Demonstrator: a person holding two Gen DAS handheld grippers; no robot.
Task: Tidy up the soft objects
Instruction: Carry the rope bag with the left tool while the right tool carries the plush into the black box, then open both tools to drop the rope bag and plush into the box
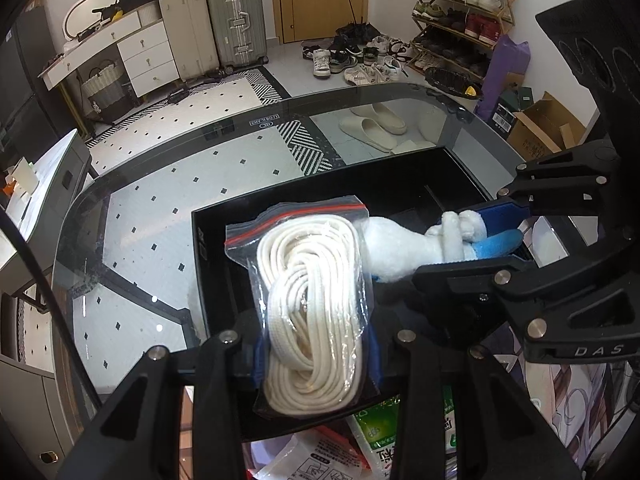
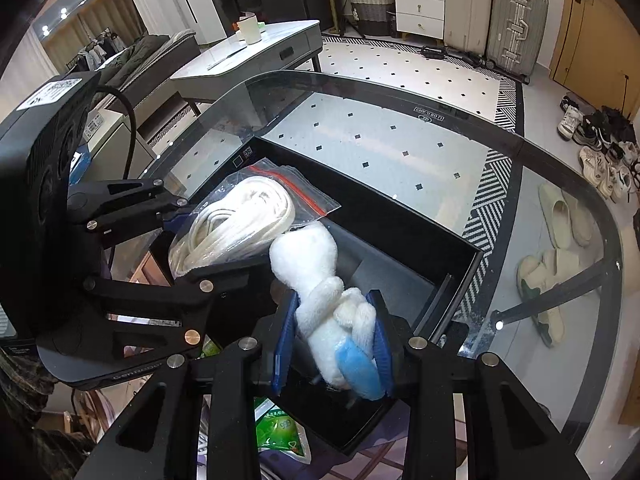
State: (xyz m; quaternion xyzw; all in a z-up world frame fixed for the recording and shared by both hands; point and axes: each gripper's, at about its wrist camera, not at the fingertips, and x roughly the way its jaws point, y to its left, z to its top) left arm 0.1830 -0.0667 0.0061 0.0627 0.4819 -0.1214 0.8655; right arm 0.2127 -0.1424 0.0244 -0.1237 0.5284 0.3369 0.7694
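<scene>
- Clenched between the blue pads of the left tongs (image 1: 316,360) is a clear zip bag with a red seal strip, holding a coil of white cord (image 1: 312,300); the grip sits on the bag's lower half, so the sealed end points away toward the box.
- White plush toy with blue feet (image 2: 328,312) is squeezed by the right tongs (image 2: 332,348) at its feet end, its round head hanging forward and just touching the bag's side.
- Both soft things hang above a shallow black rectangular box (image 2: 404,236), tilted steeply downward, which I judge is meant to let them go in head first, side by side.
- Inside the box a low divider shows near the far end; which compartment each thing is meant for I cannot tell.
- Beneath the box lies a glass-topped table (image 1: 160,184) with a dark rim, the patterned floor visible through it.
- Near the lower edge, a green printed packet (image 2: 276,428) lies under the tongs, not yet picked up.
</scene>
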